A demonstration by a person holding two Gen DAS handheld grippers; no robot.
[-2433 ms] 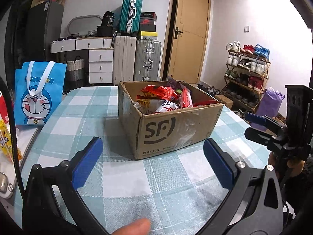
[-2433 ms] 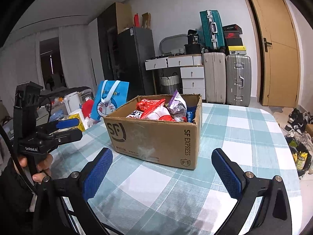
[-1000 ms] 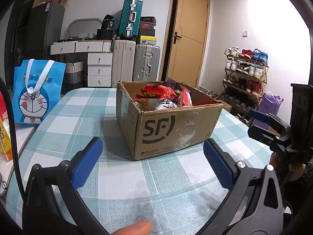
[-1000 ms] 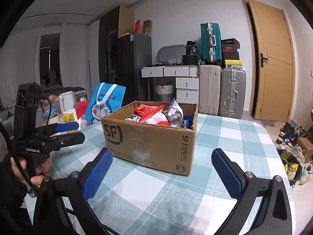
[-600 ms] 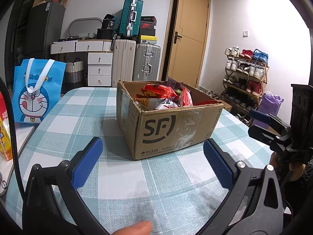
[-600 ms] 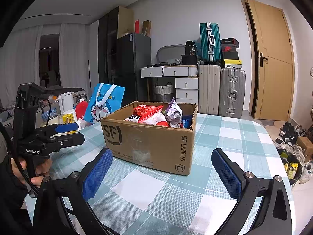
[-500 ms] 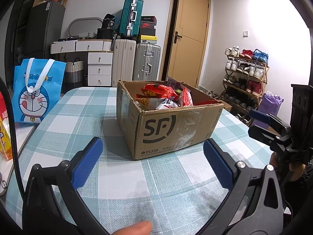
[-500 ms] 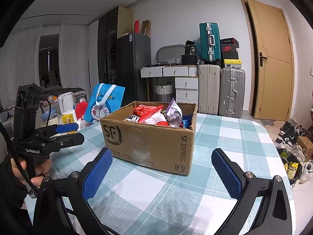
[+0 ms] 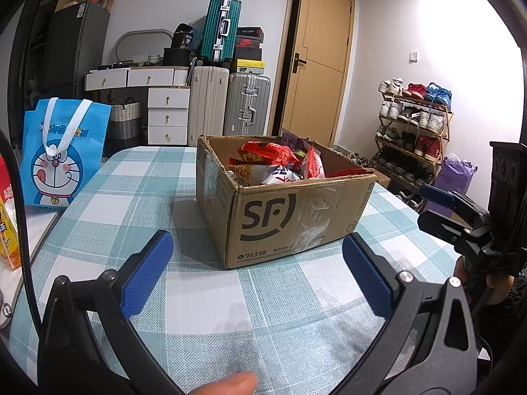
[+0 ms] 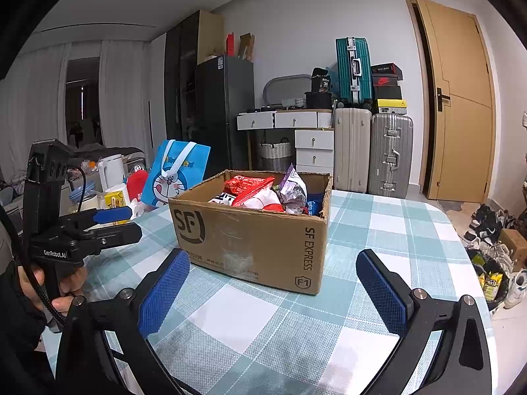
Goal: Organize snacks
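Observation:
A brown cardboard box (image 9: 290, 210) marked SF stands on the checked tablecloth, filled with snack bags (image 9: 266, 156): red ones, a white one and a purple one (image 10: 293, 192). My left gripper (image 9: 257, 276) hovers open over the cloth just short of the box's near corner, nothing between its blue pads. My right gripper (image 10: 271, 291) is open too, level with the box's front right corner (image 10: 316, 256). Each gripper shows in the other's view, held in a hand: the right one (image 9: 454, 210), the left one (image 10: 98, 220).
A blue cartoon tote bag (image 9: 62, 154) stands at the table's left edge beside yellow and red packs (image 9: 8, 230) and a white kettle (image 10: 112, 171). Suitcases (image 9: 230, 105), drawers and a door are behind; a shoe rack (image 9: 411, 131) is on the right.
Both views rose and levelled slightly from 2.4 s ago; over the last second almost nothing has moved. Both grippers stayed open and empty.

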